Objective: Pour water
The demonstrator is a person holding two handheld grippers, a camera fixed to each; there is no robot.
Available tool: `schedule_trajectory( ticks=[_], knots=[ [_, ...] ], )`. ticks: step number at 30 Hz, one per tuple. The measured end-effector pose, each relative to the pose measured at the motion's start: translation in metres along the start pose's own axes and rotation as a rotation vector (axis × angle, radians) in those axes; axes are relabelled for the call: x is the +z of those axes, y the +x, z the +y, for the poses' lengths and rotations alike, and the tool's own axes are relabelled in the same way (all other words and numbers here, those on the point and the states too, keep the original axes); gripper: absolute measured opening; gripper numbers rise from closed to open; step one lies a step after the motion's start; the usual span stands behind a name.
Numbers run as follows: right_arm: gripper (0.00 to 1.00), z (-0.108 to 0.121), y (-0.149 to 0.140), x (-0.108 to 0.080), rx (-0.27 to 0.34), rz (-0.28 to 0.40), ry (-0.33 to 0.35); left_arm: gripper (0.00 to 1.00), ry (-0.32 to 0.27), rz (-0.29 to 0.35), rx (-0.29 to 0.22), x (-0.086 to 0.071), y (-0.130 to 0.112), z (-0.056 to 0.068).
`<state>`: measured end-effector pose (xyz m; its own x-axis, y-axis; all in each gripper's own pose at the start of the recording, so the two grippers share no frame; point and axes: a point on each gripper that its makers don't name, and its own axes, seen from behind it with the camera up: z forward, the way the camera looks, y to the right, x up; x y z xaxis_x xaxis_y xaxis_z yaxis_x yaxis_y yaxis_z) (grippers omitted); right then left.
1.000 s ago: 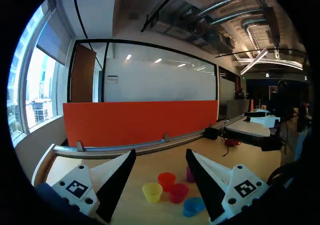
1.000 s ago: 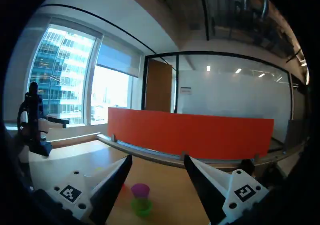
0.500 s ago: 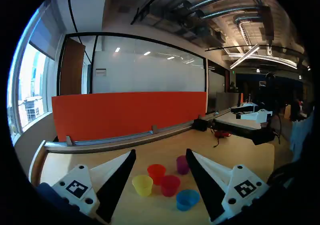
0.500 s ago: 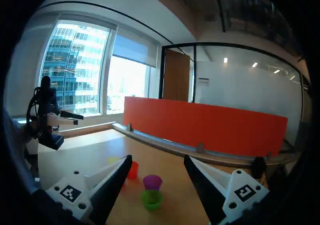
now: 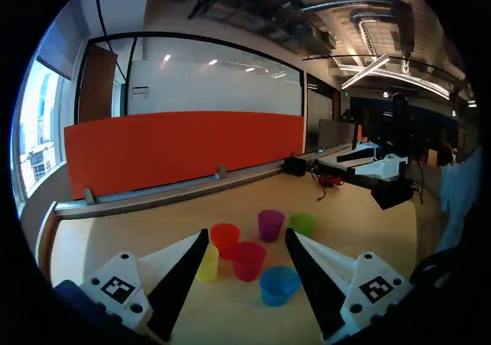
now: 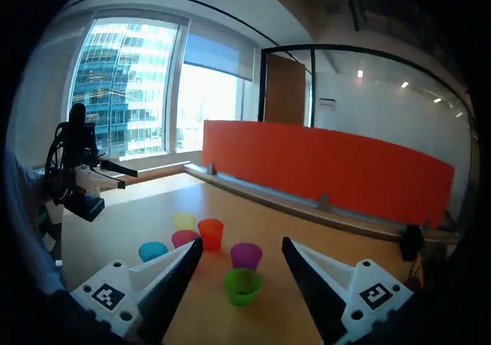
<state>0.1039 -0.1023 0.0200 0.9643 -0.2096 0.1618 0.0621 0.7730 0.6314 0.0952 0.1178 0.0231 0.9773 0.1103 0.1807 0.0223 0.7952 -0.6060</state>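
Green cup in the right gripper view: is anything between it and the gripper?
Nothing visible. The green cup stands just ahead of the open right gripper, nearest of the cups; the purple cup is behind it.

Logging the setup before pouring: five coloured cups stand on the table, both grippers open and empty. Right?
Six cups, not five: the right gripper view shows the yellow cup, orange cup, pink cup, blue cup, purple cup and green cup on the table. The left gripper and right gripper are open and empty.

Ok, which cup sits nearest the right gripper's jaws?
The green cup, low between the open jaws; the purple cup stands just behind it, the rest farther off.
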Motion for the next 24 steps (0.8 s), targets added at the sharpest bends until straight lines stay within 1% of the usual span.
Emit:
schedule_trajectory(
  ticks=[8, 18, 24],
  knots=[
    [1.00, -0.003, -0.033, 0.014, 0.005, -0.048, 0.024, 0.93, -0.023, -0.053, 0.026, 0.014, -0.036, 0.009],
    [1.00, -0.003, -0.067, 0.025, 0.018, -0.101, 0.047, 0.93, -0.066, -0.118, 0.023, 0.025, -0.068, 0.020],
    [1.00, -0.004, -0.085, 0.031, 0.014, -0.136, 0.063, 0.92, -0.097, -0.166, 0.031, 0.029, -0.089, 0.032]
  ],
)
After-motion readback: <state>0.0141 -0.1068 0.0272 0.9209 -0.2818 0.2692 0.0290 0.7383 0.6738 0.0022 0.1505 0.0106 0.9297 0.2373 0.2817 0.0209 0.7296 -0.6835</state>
